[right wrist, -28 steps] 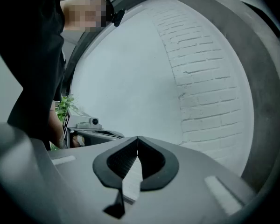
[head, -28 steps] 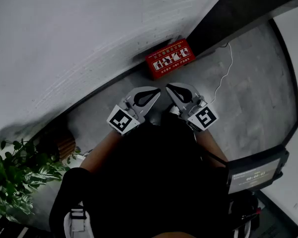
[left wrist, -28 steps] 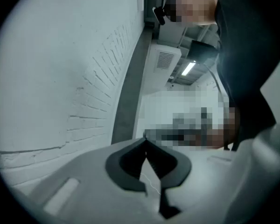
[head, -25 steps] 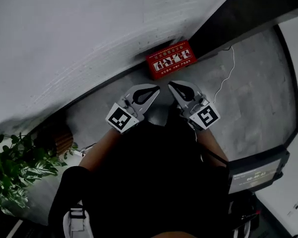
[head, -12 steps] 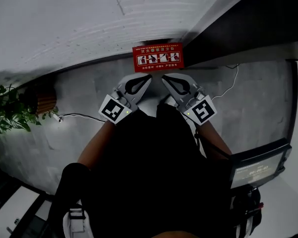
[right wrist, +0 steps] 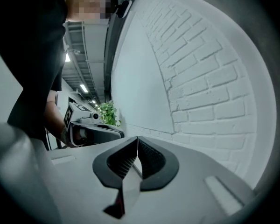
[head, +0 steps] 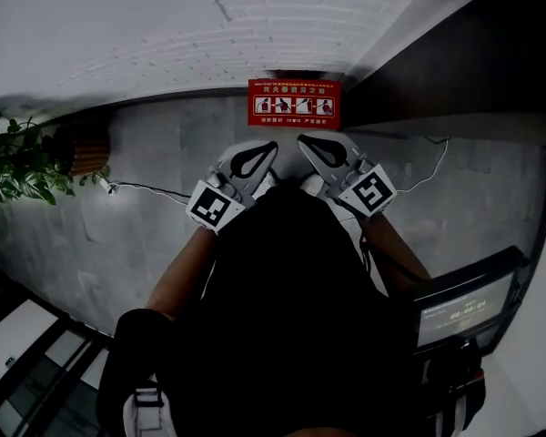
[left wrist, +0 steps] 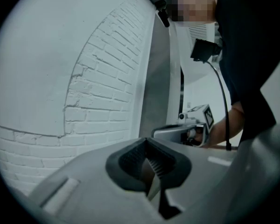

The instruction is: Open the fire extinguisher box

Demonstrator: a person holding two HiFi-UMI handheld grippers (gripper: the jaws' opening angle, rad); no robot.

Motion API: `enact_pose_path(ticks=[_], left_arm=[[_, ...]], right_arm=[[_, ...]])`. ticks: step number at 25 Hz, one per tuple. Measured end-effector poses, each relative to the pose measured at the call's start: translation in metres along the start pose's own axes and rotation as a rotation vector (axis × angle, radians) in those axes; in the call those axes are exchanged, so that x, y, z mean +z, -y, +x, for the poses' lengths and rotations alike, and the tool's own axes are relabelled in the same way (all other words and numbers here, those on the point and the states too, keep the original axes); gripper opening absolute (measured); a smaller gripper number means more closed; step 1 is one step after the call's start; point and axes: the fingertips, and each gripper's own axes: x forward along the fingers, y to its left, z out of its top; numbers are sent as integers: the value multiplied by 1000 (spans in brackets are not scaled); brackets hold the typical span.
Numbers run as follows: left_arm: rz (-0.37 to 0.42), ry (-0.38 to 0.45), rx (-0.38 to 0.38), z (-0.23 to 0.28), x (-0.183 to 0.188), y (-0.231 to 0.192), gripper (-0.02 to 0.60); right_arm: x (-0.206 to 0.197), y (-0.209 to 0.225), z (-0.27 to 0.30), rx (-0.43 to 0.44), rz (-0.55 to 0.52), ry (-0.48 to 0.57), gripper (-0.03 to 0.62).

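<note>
A white brick wall (head: 118,25) fills the space ahead of both grippers, and in each gripper view it runs alongside the jaws. A grey floor (head: 146,217) lies beneath them and spreads out to either side. Behind the grippers is the person's torso in black (head: 291,317), with a bare forearm leading to each tool. A leafy green plant (head: 14,167) stands well off to the left gripper's outer side. A dark screen (head: 455,312) sits behind and outside the right gripper.

The red fire extinguisher box (head: 294,102) rests at the foot of the wall, just ahead of the two gripper tips and centred between them. Neither tip touches it. Its face with white pictograms is turned up.

The left gripper (head: 271,146) and the right gripper (head: 302,140) are held side by side, tips angled toward each other, near but apart. Both have their jaws closed together with nothing between the ribbed pads.

A thin white cable (head: 428,171) trails on the floor beyond the right gripper's outer side.
</note>
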Motion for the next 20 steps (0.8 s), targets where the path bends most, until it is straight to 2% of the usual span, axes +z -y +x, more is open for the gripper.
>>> enact_pose_path(ticks=[4, 6, 8, 10, 13, 15, 18, 20], left_arm=[[-10, -33, 19, 9, -40, -19, 2], [-9, -27, 18, 17, -60, -28, 1], [-44, -57, 8, 24, -78, -31, 2], [-69, -88, -5, 32, -101, -34, 2], [-68, -101, -17, 47, -140, -39, 2], [-83, -112, -16, 52, -163, -39, 2], [-124, -154, -26, 55, -183, -37, 2], [-151, -179, -34, 57, -196, -35, 2]], right_arm=[[-68, 38, 17, 11, 269, -49, 14], [-116, 60, 23, -12, 428, -68, 15], [-168, 75, 27, -48, 566, -106, 22], [-226, 94, 29, -113, 691, -146, 79], [-303, 122, 24, -234, 865, -164, 105], [-345, 132, 19, -290, 978, -150, 128], [-415, 143, 12, -371, 1188, -113, 197], [-454, 153, 8, -420, 1287, -93, 221]])
